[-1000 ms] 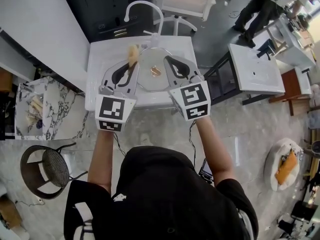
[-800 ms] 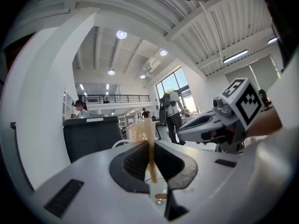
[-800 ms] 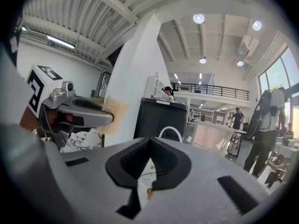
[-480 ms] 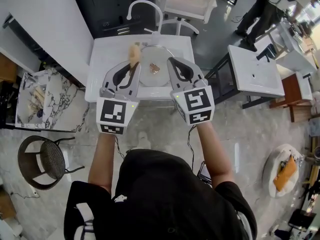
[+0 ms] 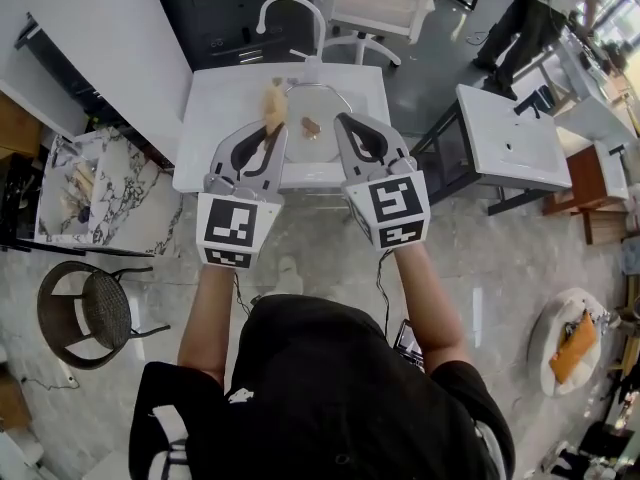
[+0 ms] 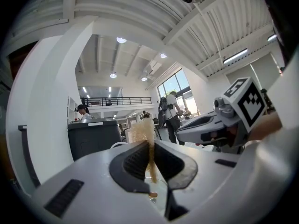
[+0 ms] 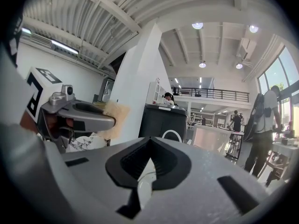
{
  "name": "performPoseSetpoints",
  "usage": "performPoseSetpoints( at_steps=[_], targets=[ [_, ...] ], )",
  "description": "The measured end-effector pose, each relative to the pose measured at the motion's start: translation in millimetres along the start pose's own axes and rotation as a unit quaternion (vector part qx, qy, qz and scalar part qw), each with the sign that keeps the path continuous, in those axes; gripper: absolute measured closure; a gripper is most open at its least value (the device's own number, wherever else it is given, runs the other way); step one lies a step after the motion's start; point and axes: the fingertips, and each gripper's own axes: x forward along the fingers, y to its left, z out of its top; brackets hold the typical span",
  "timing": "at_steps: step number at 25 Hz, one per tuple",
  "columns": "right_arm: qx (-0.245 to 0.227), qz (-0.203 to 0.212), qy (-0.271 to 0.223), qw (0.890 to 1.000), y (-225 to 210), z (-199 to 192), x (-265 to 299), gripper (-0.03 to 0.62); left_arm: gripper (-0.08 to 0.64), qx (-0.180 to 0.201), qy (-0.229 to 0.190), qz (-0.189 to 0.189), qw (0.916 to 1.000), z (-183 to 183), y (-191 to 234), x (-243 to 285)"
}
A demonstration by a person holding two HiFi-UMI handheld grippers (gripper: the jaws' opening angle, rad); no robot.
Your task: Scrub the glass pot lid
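Note:
The glass pot lid [image 5: 325,108] lies flat on the white table [image 5: 215,108], its brown knob [image 5: 311,126] at the centre. My left gripper [image 5: 270,133] is shut on a tan sponge [image 5: 272,106] that sticks out past its tips, just left of the lid. In the left gripper view the sponge [image 6: 141,132] is pinched between the jaws of the left gripper [image 6: 150,148]. My right gripper [image 5: 350,128] hovers at the lid's near right edge, shut and empty. In the right gripper view the right gripper [image 7: 148,146] is closed, with the sponge [image 7: 114,115] at left.
A curved white faucet [image 5: 288,10] rises at the table's far edge. A marble-topped stand [image 5: 80,183] and a wire stool [image 5: 95,313] are at left. A second white basin unit [image 5: 510,138] stands at right, and a person [image 5: 520,18] is behind it.
Both grippers have drawn back from alongside the lid towards the table's near edge. The sponge stays pinched in the left gripper and the right stays shut.

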Motion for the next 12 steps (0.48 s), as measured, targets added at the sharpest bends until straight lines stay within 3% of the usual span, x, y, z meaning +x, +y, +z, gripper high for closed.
performPoseSetpoints(
  at_steps=[12],
  targets=[
    [-0.003, 0.002, 0.005, 1.0, 9, -6, -15, 0.594, 0.541, 0.001, 0.0, -0.007, 1.0, 3, -14, -12]
  ],
)
